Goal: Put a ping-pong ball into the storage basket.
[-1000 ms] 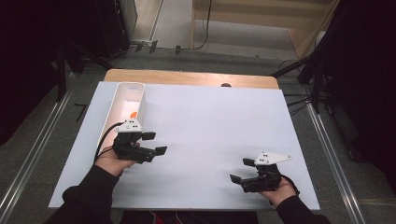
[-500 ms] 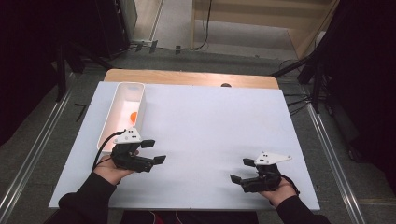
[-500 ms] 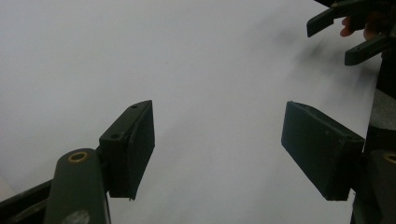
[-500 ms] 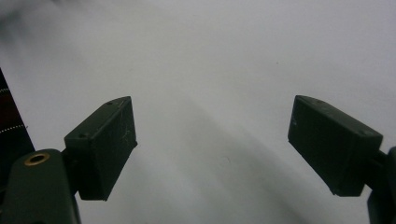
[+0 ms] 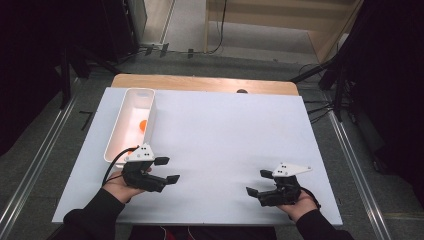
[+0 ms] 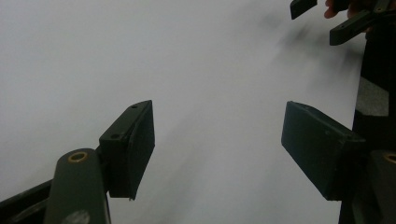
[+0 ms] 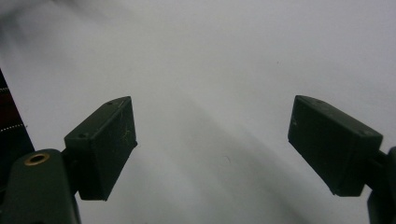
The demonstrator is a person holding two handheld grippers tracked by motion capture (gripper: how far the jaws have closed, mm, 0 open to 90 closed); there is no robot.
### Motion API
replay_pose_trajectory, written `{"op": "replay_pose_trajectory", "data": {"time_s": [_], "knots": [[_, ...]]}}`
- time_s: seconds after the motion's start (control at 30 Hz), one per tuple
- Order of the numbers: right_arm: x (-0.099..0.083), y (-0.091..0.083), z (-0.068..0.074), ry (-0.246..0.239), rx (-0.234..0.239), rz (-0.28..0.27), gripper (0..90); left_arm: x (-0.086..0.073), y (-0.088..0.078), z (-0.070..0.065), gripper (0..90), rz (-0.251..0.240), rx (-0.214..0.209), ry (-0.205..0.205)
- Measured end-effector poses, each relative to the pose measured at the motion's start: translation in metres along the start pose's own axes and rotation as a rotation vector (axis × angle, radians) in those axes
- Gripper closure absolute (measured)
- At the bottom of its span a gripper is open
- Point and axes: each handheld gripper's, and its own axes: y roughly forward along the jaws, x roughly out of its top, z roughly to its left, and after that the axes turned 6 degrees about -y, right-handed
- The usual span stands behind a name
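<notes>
A white worktop (image 5: 225,145) lies over a wooden board, with grey floor and dark stands around it. Nearest the person, both hands rest low on the white sheet. Since a second ago the left claw (image 5: 167,170) has drawn back toward the person and sunk a little: it was then beside the near end of the white tray (image 5: 116,142), close to the orange thing (image 5: 143,125) inside, and now sits clear of the tray's near rim, just in front of it. The right claw (image 5: 260,182) has kept its place near the front right edge.

The left claw's jaws stand apart with nothing between them; in the left gripper view (image 6: 217,140) bare white sheet shows in the gap, and the right claw's tips appear far off at the top right. The right claw (image 7: 212,144) is also wide and empty over bare sheet.

Farther off, the orange thing lies in the middle stretch of the long tray, beyond the left claw and well apart from it. The tray runs along the worktop's left side toward the far edge.
</notes>
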Motion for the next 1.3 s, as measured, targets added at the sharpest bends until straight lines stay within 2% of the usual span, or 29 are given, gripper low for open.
{"op": "replay_pose_trajectory", "data": {"time_s": [0.03, 0.37, 0.5, 0.6, 0.7, 0.9, 1.03, 1.3], "knots": [[0.0, 0.0, 0.0, -0.002, 0.0, -0.001, 13.7, -0.001, 0.001, 0.0, 26.4, -0.004, -0.003, -0.01], [0.0, 0.0, 0.0, 0.001, 0.0, -0.003, 13.8, -0.016, 0.005, -0.002, 26.4, 0.059, -0.017, 0.006], [0.0, 0.0, 0.0, 0.001, 0.0, -0.003, 13.7, -0.025, 0.005, 0.001, 25.4, 0.081, -0.05, 0.025], [0.0, 0.0, 0.0, 0.0, 0.0, -0.003, 13.8, -0.03, 0.005, 0.002, 24.5, 0.106, -0.047, 0.045], [0.0, 0.0, 0.0, 0.0, -0.001, -0.002, 13.8, -0.033, 0.003, 0.003, 24.4, 0.117, -0.045, 0.049], [0.0, 0.0, 0.0, 0.002, -0.001, -0.001, 13.7, -0.037, -0.002, 0.006, 24.4, 0.125, -0.018, 0.042], [0.0, 0.0, 0.0, 0.002, -0.003, 0.0, 13.7, -0.038, -0.003, 0.007, 24.3, 0.118, -0.012, 0.032], [-0.001, 0.0, 0.0, 0.0, -0.004, 0.001, 13.7, -0.037, -0.003, 0.007, 24.3, 0.124, -0.012, 0.041]]}}
